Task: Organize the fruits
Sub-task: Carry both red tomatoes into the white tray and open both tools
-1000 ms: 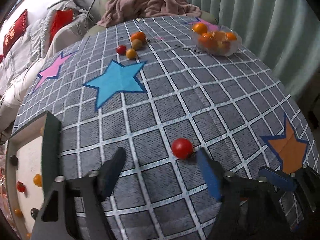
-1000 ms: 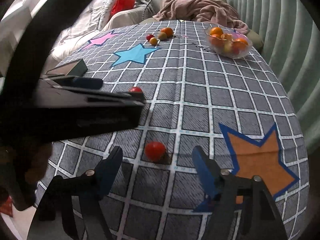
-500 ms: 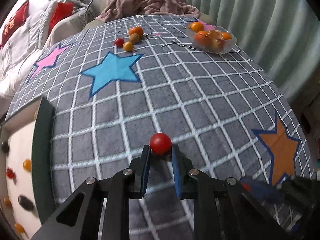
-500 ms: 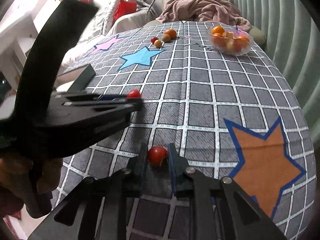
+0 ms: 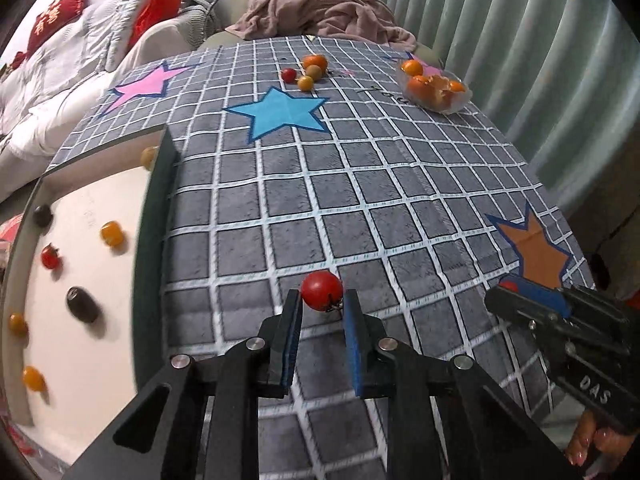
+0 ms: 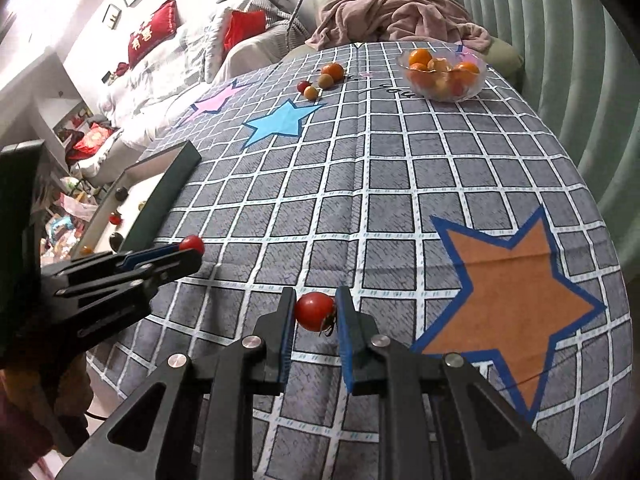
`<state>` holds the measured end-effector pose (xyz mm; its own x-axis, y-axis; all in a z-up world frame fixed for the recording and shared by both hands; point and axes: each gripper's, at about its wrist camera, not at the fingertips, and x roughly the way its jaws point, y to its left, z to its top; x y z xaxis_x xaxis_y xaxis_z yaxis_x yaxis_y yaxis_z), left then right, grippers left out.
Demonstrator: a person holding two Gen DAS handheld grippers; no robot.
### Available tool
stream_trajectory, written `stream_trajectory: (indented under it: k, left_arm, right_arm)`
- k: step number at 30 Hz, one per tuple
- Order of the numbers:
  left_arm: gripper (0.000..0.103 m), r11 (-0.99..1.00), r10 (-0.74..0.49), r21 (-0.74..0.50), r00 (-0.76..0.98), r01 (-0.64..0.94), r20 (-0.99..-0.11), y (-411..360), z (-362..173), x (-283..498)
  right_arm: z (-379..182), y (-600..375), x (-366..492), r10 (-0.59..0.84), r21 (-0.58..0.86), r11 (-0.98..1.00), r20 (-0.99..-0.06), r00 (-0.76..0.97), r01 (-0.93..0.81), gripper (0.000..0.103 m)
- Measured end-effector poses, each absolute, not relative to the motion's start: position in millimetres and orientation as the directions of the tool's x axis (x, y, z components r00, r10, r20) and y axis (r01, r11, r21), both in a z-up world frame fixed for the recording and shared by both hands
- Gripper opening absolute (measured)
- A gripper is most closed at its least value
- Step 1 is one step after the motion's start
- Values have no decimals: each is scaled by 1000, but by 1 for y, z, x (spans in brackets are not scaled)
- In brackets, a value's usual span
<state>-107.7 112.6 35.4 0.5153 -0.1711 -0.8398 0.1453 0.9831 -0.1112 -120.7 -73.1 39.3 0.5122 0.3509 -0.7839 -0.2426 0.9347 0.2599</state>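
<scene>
The left claw is pinching a red cherry tomato between its blue pads, out over the gridded cloth near the front edge of the tabletop. The right claw pinches a second red tomato the same way, just left of the orange star printed by the tabletop's right edge. Each claw shows in the other's view — the right one low at the right of the left wrist view, with fingers of a hand under it.

Along the left edge of the tabletop lies a dark-rimmed tray with a pale floor, holding small fruits: a red one, several orange-yellow ones and two dark ones.

Further in, a blue star sits near the middle of the cloth. Beyond it, toward the far edge, a loose cluster of four small fruits — one red, the rest orange to yellow — lies on the cloth. At the far right corner stands a clear bowl filled with orange fruits. Past the tabletop, a pinkish blanket is heaped on a seat.
</scene>
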Motion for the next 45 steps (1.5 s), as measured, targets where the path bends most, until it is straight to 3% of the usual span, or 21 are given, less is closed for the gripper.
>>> stream_trajectory:
  k: [9,17,19,20,21,28,30,34,35,45]
  left_arm:
    - [22,986,-163,-113,560,123,-812,129,56,-130]
    - [23,989,-136,-87,542,116,-829,131,33,-131]
    - [37,989,-141,-91,531,119,-836,131,28,-130]
    - [69,990,-138,-93,538,111,-831,132,28,-131]
    - [83,992,-125,-86,561,96,-818,133,29,-133]
    - [80,994,-83,-29,572,103,-816,119,24,-119]
    - [54,993,-81,-23,547,112,-833,114,18,-114]
    - [36,993,-73,-13,536,115,-841,111,12,-114]
    - [25,993,-77,-19,536,114,-841,112,12,-114]
    - [23,991,-131,-94,553,94,-823,128,38,-123]
  right_arm:
    - [52,-64,-129,350,241,933,-774,527,-266,22]
    - [42,-67,-136,336,239,939,-789,514,-247,22]
    - [41,-70,-137,337,243,939,-789,513,-242,22]
    - [41,-71,-136,339,247,939,-788,513,-240,22]
    - [40,-72,-136,340,249,938,-788,513,-239,22]
    - [37,-73,-132,350,263,935,-788,507,-238,22]
    - [37,-75,-133,352,267,935,-786,508,-234,22]
    - [38,-76,-133,354,271,934,-784,510,-231,22]
    - [38,-76,-133,355,273,934,-784,509,-231,22]
    - [54,-63,-127,378,280,924,-777,504,-261,22]
